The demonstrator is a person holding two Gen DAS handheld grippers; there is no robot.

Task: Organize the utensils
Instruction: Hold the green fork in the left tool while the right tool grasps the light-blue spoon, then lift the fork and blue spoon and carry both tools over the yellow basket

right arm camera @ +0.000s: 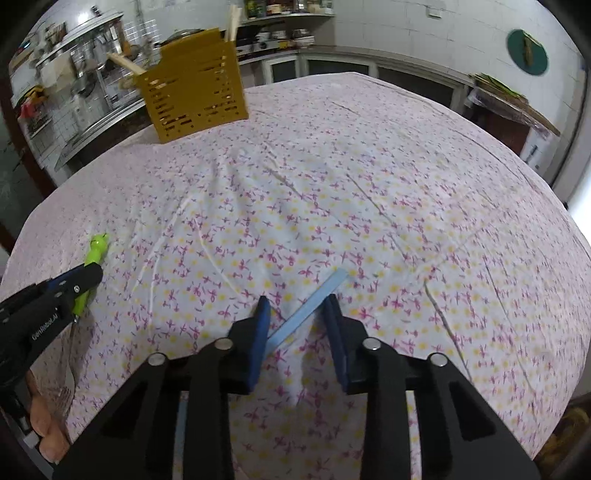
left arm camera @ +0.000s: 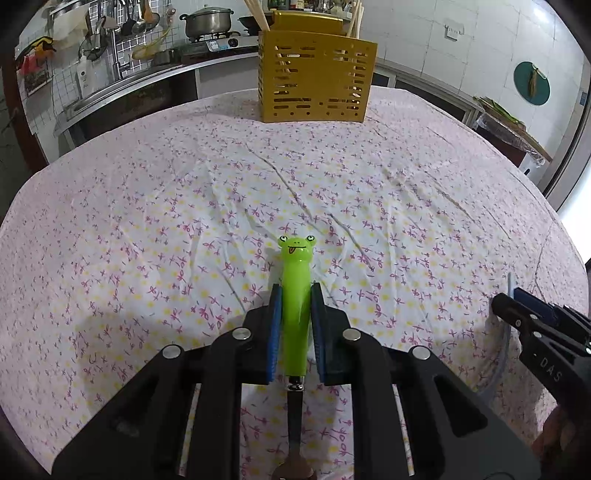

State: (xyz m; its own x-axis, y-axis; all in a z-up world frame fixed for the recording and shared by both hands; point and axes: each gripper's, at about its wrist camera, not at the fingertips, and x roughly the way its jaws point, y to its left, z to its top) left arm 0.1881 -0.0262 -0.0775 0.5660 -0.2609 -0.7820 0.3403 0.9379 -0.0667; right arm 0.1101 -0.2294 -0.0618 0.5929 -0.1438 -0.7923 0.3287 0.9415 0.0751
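The utensil holder [left arm camera: 317, 81] stands at the far edge of the surface [left arm camera: 147, 221], chopsticks [left arm camera: 258, 14] upright in it. Nearer, the frog-handled fork [left arm camera: 295, 295] lies between the left tongs [left arm camera: 295, 299]; the flat strip [right arm camera: 310, 306] lies to its right, between the right tongs [right arm camera: 297, 306].

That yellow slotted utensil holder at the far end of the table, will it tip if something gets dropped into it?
Probably not easily: the yellow utensil holder looks boxy, with a broad flat base on the tablecloth. Its slotted plastic walls suggest it is light, so a sideways knock might slide it. The chopsticks leaning out above its rim could shift its balance slightly.
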